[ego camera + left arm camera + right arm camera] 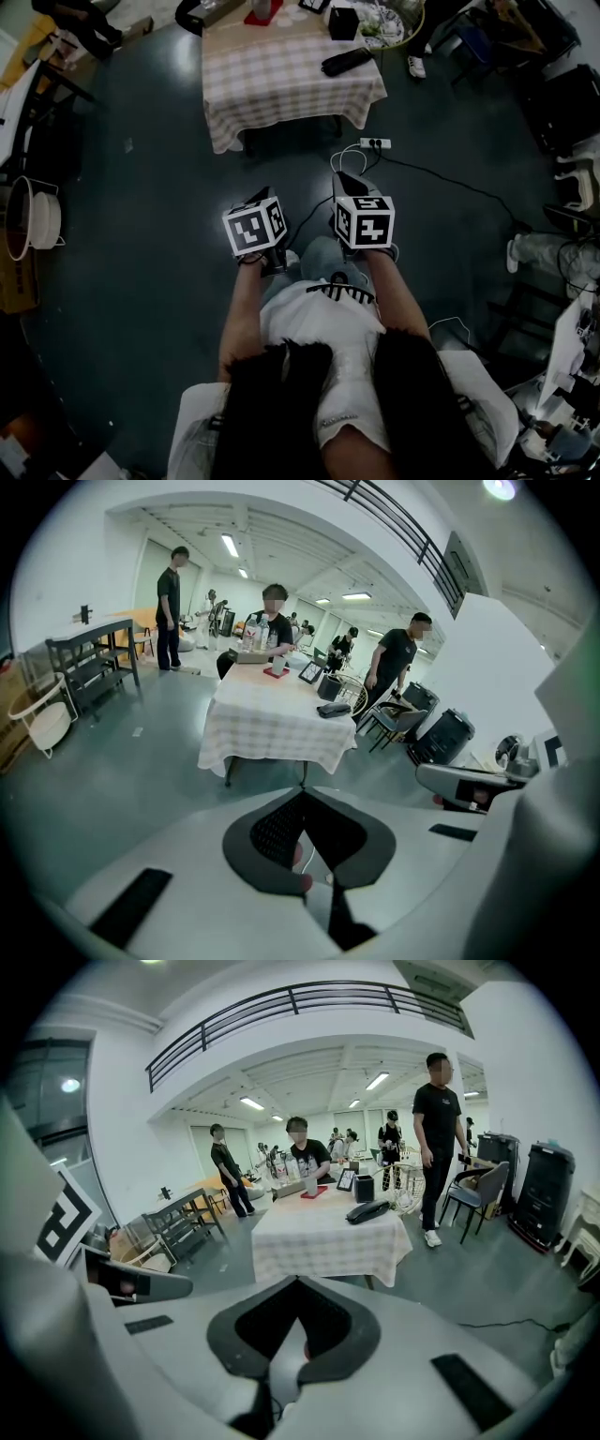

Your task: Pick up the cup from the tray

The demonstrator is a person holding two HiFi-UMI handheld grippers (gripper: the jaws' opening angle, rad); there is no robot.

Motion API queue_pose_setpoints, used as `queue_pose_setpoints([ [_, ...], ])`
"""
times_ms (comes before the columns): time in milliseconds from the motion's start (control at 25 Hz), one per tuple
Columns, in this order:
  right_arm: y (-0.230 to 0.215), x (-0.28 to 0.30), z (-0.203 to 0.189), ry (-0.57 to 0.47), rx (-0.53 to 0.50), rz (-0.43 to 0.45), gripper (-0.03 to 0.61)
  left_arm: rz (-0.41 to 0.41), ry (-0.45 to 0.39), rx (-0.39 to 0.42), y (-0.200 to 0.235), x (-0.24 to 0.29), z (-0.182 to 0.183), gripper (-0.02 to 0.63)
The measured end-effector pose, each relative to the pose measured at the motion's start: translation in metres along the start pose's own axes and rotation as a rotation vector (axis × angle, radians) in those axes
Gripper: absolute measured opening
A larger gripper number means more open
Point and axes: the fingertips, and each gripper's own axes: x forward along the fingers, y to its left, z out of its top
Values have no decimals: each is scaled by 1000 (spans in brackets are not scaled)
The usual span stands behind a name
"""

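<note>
Far ahead stands a table with a checked cloth [281, 80]. At its far end a red tray [263, 16] carries a pale cup [262, 6]; the left gripper view shows this cup [278, 665] and the right gripper view shows it too [311, 1185], small on its tray [315, 1192]. My left gripper [256, 197] and right gripper [345, 180] are side by side over my lap, well short of the table and aimed at it. Both have their jaws shut with nothing between them [302, 797] [298, 1283].
A black case [347, 61] and a black box [343, 21] lie on the table. A power strip [375, 143] and its cables lie on the dark floor between me and the table. A white basket [28, 220] stands left, chairs and equipment right. One person sits behind the table; others stand nearby [439, 1138].
</note>
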Motion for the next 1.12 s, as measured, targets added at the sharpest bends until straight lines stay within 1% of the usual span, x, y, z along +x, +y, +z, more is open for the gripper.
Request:
queue_pose_setpoints([
  [280,7,8,7,-2,15,4,6,3,-12,4,11,-3,11,6],
  [600,0,38,24,5,31,13,6,25,-7,-1,26,19,26,6],
  [680,-1,50,35,3,32,22,6,27,-11,-5,30,27,39,6],
  [800,-5,73,52,13,4,26,6,35,-16,-14,34,43,64,6],
  [920,-9,95,76,10,-3,37,6,37,-21,-9,33,58,92,6],
  [1120,-26,136,113,-3,-7,17,7,38,-21,0,34,91,135,6],
])
